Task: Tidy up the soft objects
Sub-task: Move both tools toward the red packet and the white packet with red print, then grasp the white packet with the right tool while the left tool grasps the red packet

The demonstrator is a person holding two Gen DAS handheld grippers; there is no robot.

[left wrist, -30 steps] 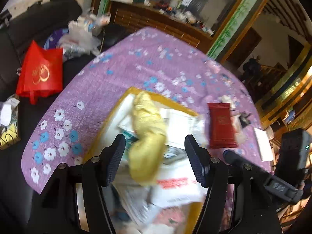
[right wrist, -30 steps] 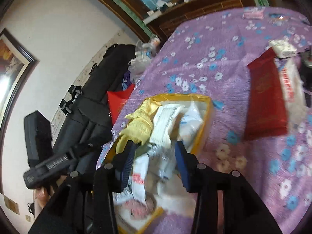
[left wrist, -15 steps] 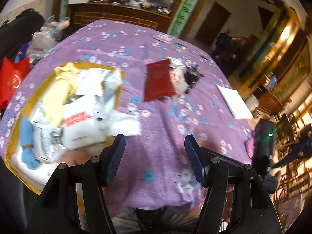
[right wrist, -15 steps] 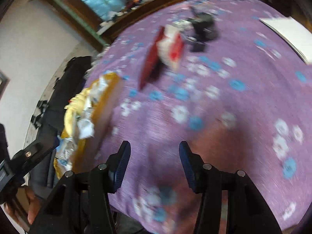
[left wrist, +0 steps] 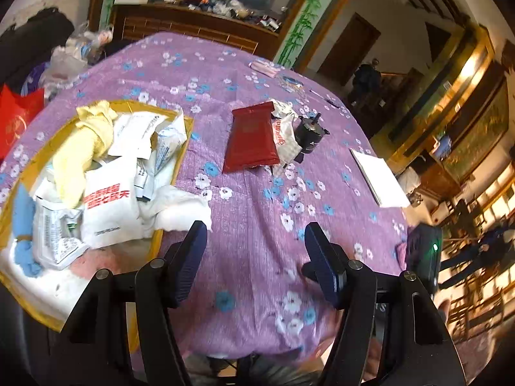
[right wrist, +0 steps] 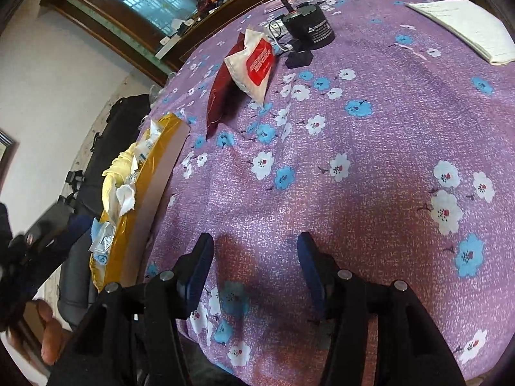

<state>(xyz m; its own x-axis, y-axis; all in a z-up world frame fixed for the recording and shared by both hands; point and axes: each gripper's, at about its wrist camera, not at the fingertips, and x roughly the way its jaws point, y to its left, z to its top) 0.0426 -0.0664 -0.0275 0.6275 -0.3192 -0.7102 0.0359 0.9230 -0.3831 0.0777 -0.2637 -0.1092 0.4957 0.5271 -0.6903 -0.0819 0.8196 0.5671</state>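
In the left wrist view a yellow-rimmed box [left wrist: 185,143] sits at the left of the purple flowered tablecloth [left wrist: 257,193]. It is heaped with white packets, a yellow cloth [left wrist: 82,148] and a blue plush [left wrist: 22,218]. A dark red packet [left wrist: 251,138] and a white packet with a red label [left wrist: 285,138] lie mid-table, beyond the box. My left gripper [left wrist: 256,230] hangs open over bare cloth near the front edge, right of the box. My right gripper [right wrist: 255,241] is also open and empty above the cloth, with the red packet [right wrist: 222,96] and white packet [right wrist: 254,64] far ahead.
A black cylindrical device [left wrist: 309,133] stands beside the white packet, and a white notepad [left wrist: 378,177] lies to the right. A black sofa with bags and a red bag [left wrist: 16,122] is at the left. A hand [right wrist: 48,337] shows at the lower left of the right wrist view.
Both grippers have swung away from above the box to the right and now hover over bare cloth near the table's front edge. Nothing was picked up.
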